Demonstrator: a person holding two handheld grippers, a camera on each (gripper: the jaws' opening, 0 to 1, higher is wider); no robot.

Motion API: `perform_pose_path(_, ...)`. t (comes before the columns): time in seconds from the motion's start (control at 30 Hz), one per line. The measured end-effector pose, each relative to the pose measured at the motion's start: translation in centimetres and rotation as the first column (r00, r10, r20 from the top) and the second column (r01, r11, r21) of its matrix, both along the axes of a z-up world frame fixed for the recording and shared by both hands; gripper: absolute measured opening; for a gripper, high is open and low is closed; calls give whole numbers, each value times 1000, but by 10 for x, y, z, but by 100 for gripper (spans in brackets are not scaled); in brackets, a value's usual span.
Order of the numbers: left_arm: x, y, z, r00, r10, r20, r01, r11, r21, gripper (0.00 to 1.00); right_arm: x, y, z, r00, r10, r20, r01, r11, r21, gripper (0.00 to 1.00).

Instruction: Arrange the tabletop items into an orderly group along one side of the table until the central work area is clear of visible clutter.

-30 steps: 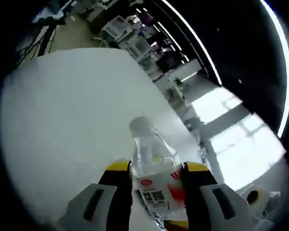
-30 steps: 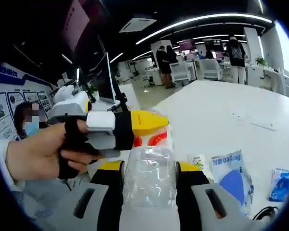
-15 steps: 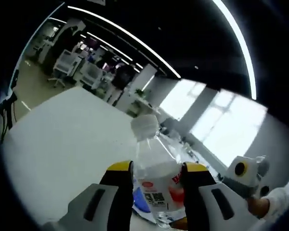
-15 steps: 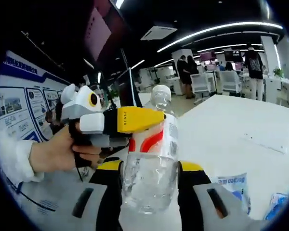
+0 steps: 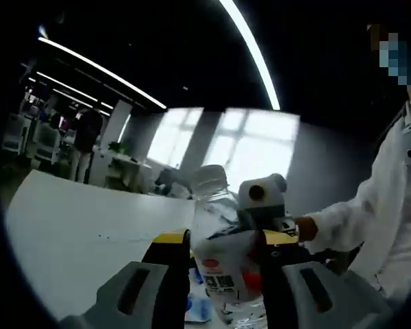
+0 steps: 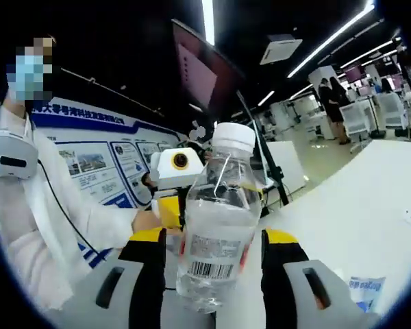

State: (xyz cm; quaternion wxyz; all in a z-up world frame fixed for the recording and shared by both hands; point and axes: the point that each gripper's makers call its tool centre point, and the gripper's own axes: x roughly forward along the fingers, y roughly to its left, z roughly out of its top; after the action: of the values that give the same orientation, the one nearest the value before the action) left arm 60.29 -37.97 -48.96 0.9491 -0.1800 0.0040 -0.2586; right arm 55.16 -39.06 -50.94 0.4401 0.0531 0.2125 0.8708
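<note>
Setting: open office, ceiling light strips, white table point(image 5: 75, 233) below.
Water bottle point(image 6: 216, 219): clear plastic, white cap, red-and-white label with barcode; upright, lifted off the table, between both tools.
Left gripper point(image 5: 222, 257): yellow-tipped jaws clamped on the bottle's labelled middle.
Right gripper point(image 6: 216, 264): jaws pressed against the bottle's lower body from the opposite side.
Blue-and-white packet point(image 6: 365, 291): flat on the table, near its edge.
Person: white sleeve point(image 5: 356, 216) behind the bottle.

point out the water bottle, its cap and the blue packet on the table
water bottle point(image 6: 216, 233), right gripper view, on the clear body above the barcode
cap point(image 6: 233, 136), right gripper view, on its white side
blue packet point(image 6: 365, 286), right gripper view, on its face
</note>
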Motion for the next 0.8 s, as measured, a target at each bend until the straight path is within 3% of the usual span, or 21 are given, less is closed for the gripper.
perform_pose_path(0.07,0,-6,4,1000,-27,13,26,1000,10,35,-10,-2,-3,999,30,33,-30,1000,6,52)
perform_pose_path(0.17,0,-11,8,999,-48,21,48,999,14,35,-5,4,-11,995,-17,103,15,1000,27,45)
perform_pose_path(0.23,0,-10,7,999,-44,24,44,999,27,35,-7,3,-8,1000,-13,11,13,1000,0,43)
perform_pose_path(0.47,-3,-13,5,999,-36,26,35,999,38,35,-8,6,-16,998,-20,58,21,1000,-14,40)
perform_pose_path(0.57,-6,-13,6,1000,-20,21,19,999,31,36,-7,4,-15,999,-30,45,31,999,-17,37)
perform_pose_path(0.6,-8,-13,12,999,-5,44,5,1000,6,36,-9,3,-9,999,-31,18,31,1000,3,37)
perform_pose_path(0.67,-11,-14,25,997,-1,76,7,997,-71,36,-12,3,0,999,-32,33,29,998,61,36)
perform_pose_path(0.73,-12,-12,37,995,12,102,2,992,-128,39,-14,3,3,999,-32,28,30,998,59,36)
perform_pose_path(0.8,-14,-16,46,990,12,141,4,994,-107,45,-16,6,8,999,-38,20,36,997,70,35)
